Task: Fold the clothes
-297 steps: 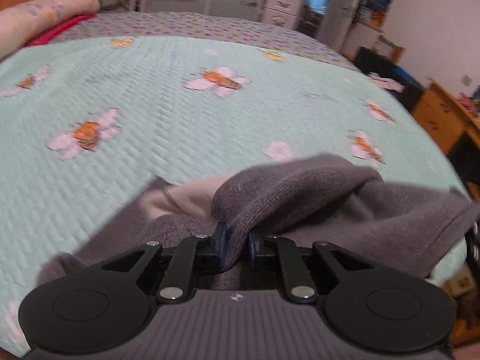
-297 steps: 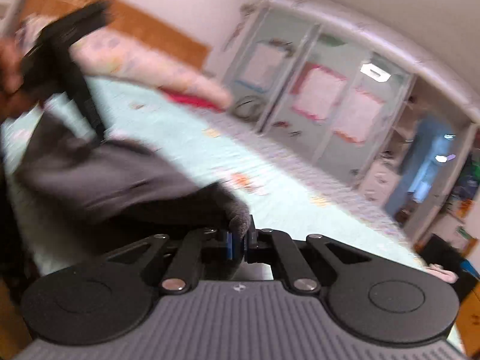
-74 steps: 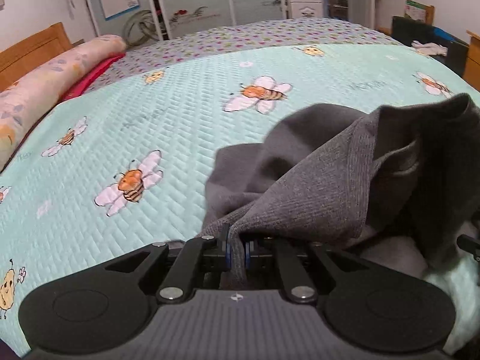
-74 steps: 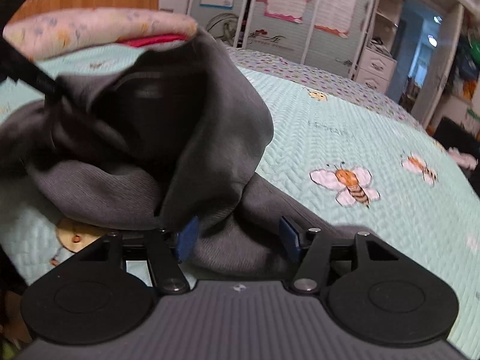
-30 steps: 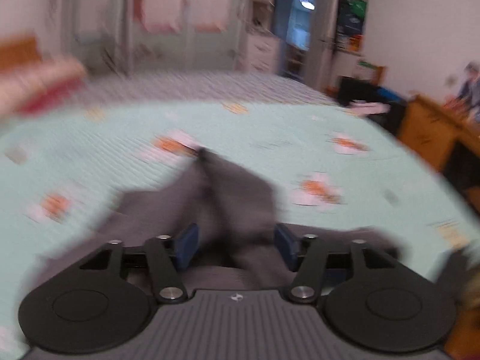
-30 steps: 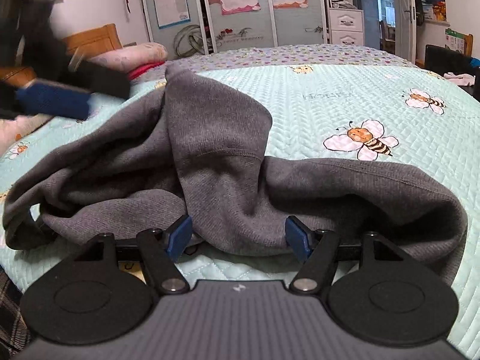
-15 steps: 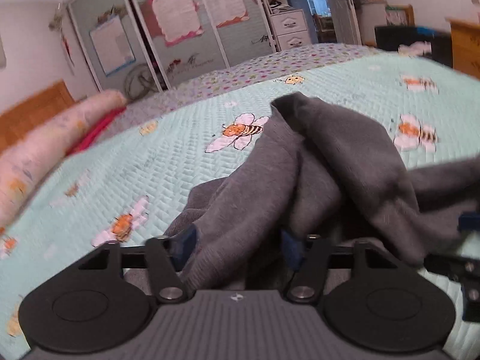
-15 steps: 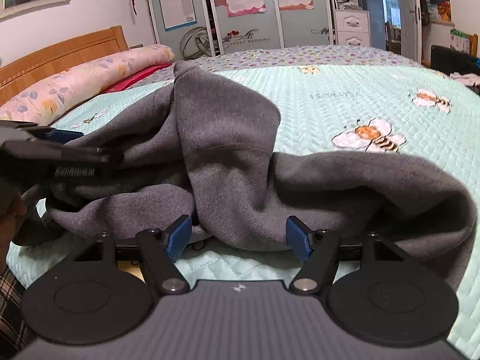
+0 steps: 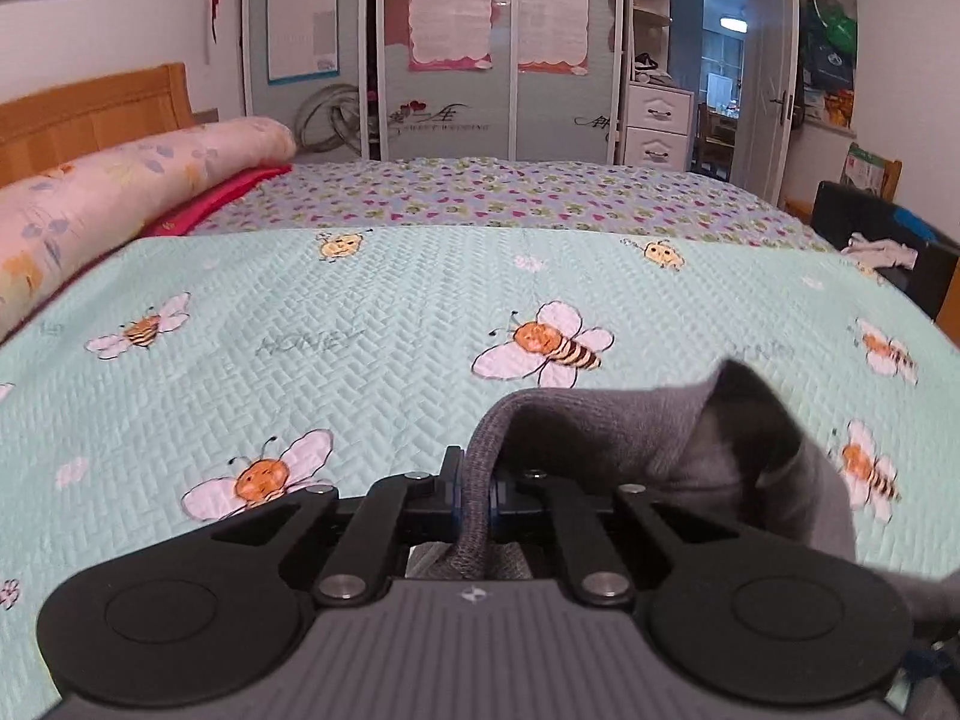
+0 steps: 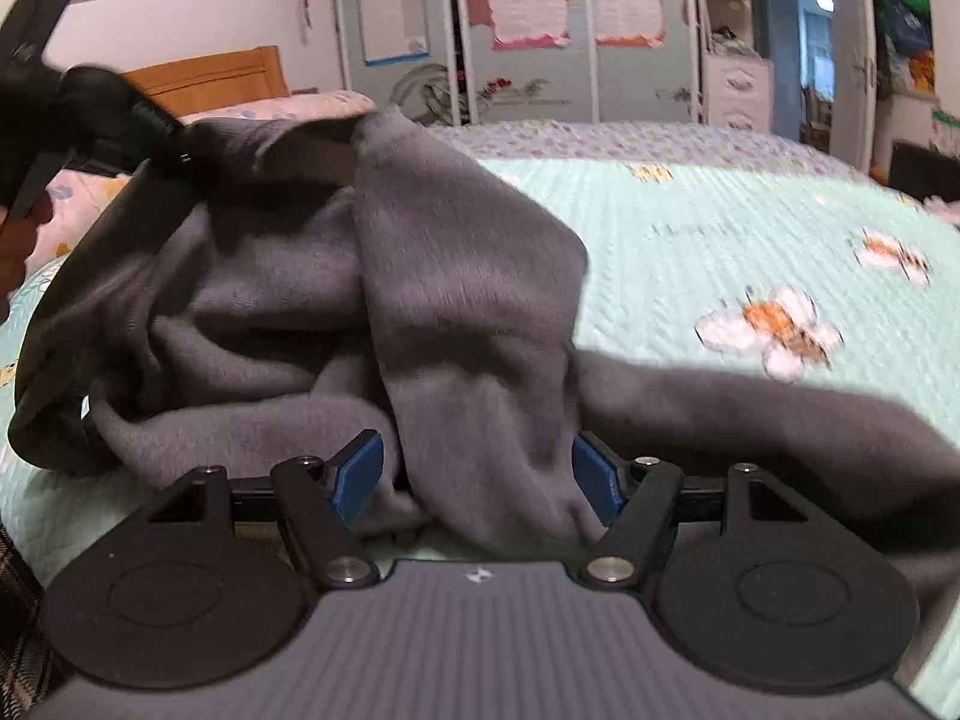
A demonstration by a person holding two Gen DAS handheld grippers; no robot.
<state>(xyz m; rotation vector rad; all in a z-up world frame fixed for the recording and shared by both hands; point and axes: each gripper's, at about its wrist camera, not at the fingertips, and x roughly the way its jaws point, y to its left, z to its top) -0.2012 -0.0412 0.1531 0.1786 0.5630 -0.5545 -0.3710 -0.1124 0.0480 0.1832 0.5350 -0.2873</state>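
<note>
Left wrist view: the left gripper point(image 9: 474, 495) has its jaws drawn together on a ribbed edge of the dark grey knitted garment point(image 9: 648, 450) — the cloth runs between the blue pads and hangs down behind them toward the tool body. From the pinch the garment rises ahead and to the right of the fingers into a peaked fold, its far side dark and blurred. Under and beyond the tool lies the mint-green quilted bedspread with bee prints point(image 9: 360, 324). Farther ahead is a purple floral sheet point(image 9: 510, 192); to the far left, a pink floral bolster pillow point(image 9: 120, 180) against an orange wooden headboard point(image 9: 90, 114). A pale sliding-door wardrobe with pink posters point(image 9: 450, 60) closes the view.

Right wrist view: the right gripper point(image 10: 474, 477) stands wide, blue pads well apart. A thick fold of the same garment point(image 10: 468, 300) drapes down between the fingers; the frame is soft, and the pads appear to flank the cloth rather than press it. The bulk of the garment is heaped ahead and left of the tool, with one length trailing off to the right over the bedspread point(image 10: 720, 228). At upper left the other gripper point(image 10: 138, 126) — black and blurred — holds a raised edge of the garment.
</note>
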